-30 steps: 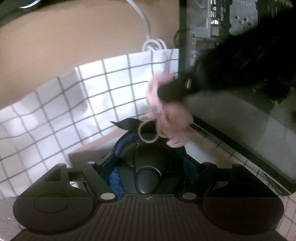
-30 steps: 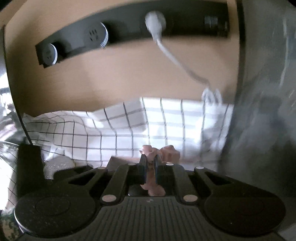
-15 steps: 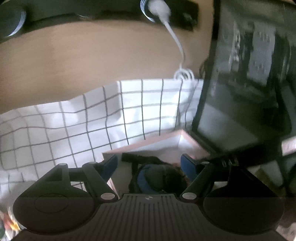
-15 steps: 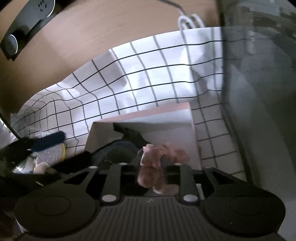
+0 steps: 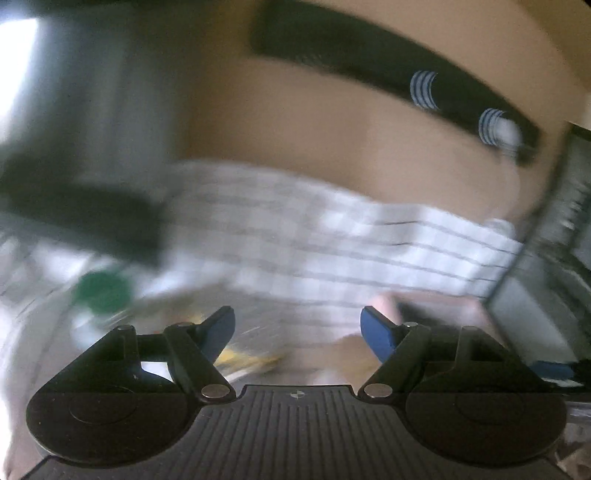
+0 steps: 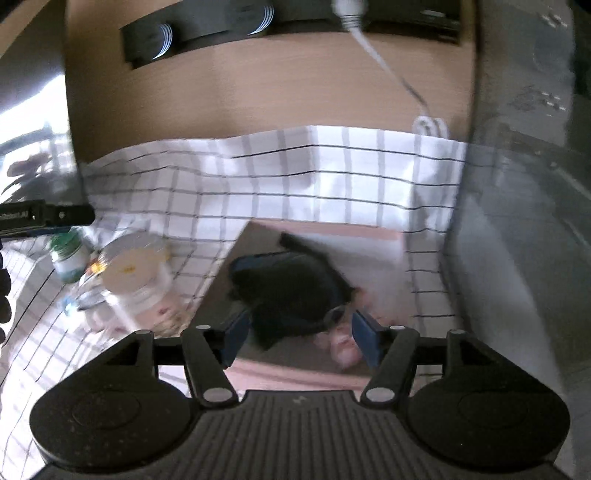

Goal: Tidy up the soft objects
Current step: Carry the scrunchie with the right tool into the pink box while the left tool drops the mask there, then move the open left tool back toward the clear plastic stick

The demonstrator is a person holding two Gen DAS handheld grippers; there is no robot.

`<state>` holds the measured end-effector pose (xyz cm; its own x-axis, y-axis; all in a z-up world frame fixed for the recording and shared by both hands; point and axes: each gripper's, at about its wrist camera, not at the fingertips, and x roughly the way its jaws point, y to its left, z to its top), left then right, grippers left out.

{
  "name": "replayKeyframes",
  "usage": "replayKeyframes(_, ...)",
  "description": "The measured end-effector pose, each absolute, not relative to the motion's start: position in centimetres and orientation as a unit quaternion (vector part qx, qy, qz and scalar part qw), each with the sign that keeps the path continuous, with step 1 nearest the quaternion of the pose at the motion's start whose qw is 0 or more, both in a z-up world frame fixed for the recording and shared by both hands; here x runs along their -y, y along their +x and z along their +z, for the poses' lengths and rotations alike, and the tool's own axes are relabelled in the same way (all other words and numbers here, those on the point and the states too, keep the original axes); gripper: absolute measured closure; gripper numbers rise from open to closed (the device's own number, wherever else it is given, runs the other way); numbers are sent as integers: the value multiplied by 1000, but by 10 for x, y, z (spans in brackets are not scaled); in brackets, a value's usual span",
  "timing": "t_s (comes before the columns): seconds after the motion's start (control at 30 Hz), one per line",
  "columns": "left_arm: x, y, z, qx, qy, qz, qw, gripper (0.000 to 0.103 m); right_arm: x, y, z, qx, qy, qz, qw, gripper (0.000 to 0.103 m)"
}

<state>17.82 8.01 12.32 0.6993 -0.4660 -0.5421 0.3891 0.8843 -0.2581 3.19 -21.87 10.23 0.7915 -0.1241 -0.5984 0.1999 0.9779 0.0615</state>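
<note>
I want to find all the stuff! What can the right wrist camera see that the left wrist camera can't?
Only the right wrist view shows the pink box clearly, with the dark soft thing and the pink soft thing lying inside it, below the right gripper, whose jaws are opening with nothing pressed between them. It also shows the white tub.

Only the left wrist view shows the left gripper, open and holding nothing; the view is very blurred.

Both show the checked cloth, the black strip on the wall and the green-lidded jar.
</note>
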Motion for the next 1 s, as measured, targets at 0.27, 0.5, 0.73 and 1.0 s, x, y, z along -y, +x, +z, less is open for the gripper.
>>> replayKeyframes(0.27,-176,172,84,-358,-104,-141,917,24,153,43,109,-282,21,-45,958,21)
replayKeyframes(0.5,-172,171,64,-376,-77,-185,905,24,103,77,126,-319,-5,38,947,21)
replayKeyframes(0.73,-106,152,57,-352,26,-328,876,24,81,79,115,-348,-54,49,935,21)
replayKeyframes(1.0,-58,169,35,-383,119,-359,843,45,97,49,72,-401,-22,22,916,21)
